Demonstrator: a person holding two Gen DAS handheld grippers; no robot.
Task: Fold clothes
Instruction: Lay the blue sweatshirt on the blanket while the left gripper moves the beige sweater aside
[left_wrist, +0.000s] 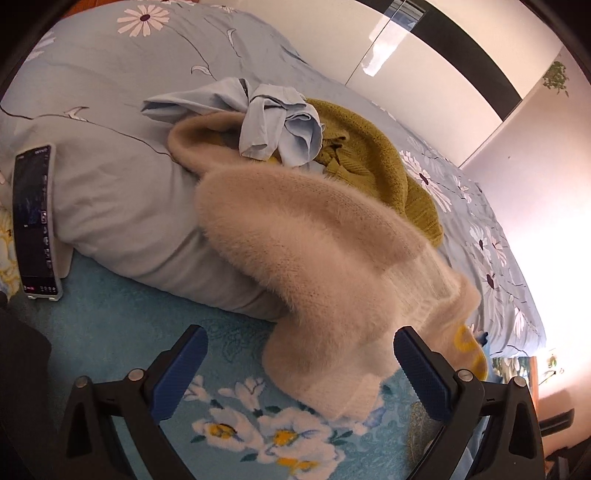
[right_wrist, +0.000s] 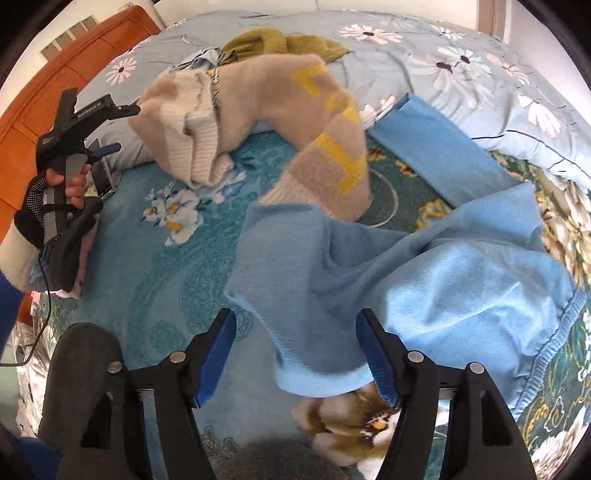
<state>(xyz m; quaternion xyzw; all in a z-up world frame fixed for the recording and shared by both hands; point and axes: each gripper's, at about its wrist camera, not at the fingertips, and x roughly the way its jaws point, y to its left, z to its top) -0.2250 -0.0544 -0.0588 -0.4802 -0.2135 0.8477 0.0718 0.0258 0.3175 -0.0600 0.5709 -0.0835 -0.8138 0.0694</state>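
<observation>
A fuzzy beige sweater (left_wrist: 306, 251) with yellow lettering (right_wrist: 332, 122) lies rumpled over the edge of a duvet and onto the teal floral blanket (left_wrist: 122, 325). My left gripper (left_wrist: 301, 369) is open, and the sweater's ribbed cuff lies between its blue pads (left_wrist: 181, 373). The right wrist view shows that left gripper (right_wrist: 120, 129) held in a hand, open beside the sweater. A light blue garment (right_wrist: 424, 288) is spread out in front of my right gripper (right_wrist: 297, 354). It is open, and the garment's hem lies between its fingers against the right pad (right_wrist: 376, 362).
An olive knit sweater (left_wrist: 369, 162) and a crumpled pale blue shirt (left_wrist: 273, 122) lie piled on the grey-blue floral duvet (left_wrist: 110, 92) behind the beige one. A phone (left_wrist: 33, 221) leans against the duvet at the left. An orange wooden headboard (right_wrist: 37, 92) borders the bed.
</observation>
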